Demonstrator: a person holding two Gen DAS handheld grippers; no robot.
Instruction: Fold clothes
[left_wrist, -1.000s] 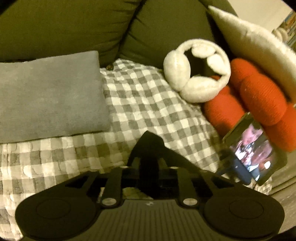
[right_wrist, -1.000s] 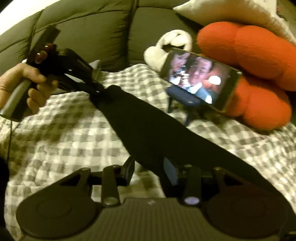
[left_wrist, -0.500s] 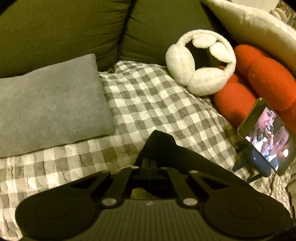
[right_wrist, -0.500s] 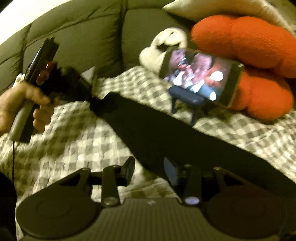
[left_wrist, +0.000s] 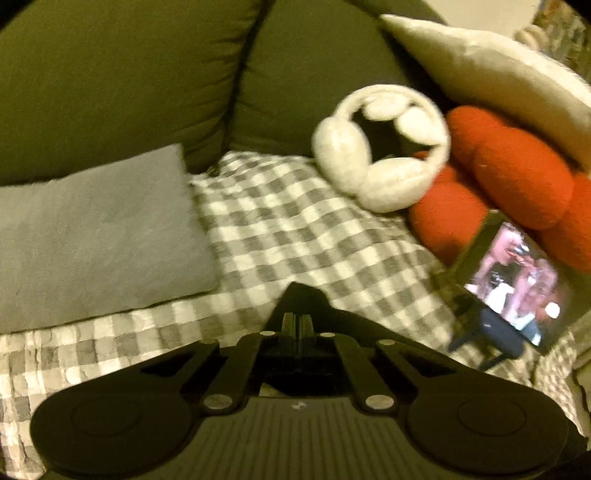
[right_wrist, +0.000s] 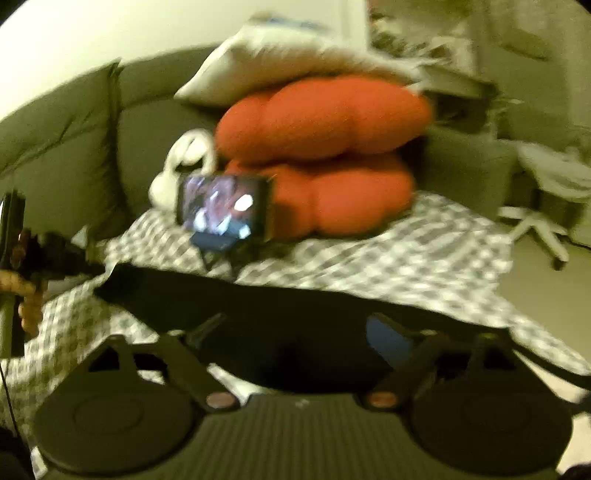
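A long black garment stretches over the checkered blanket between my two grippers. In the left wrist view my left gripper is shut on one end of the black garment. The right wrist view shows that left gripper at the far left, held by a hand. My right gripper is open wide. The garment's other end lies across the gap between its fingers. This view is blurred.
A grey pillow lies to the left on the blanket. White earmuffs, an orange cushion, a cream pillow and a phone on a stand crowd the right. A white chair base stands on the floor.
The right wrist view has swung to the right, and the right fingers have spread wider. The garment now runs level across that view. The left gripper stays shut on its end.
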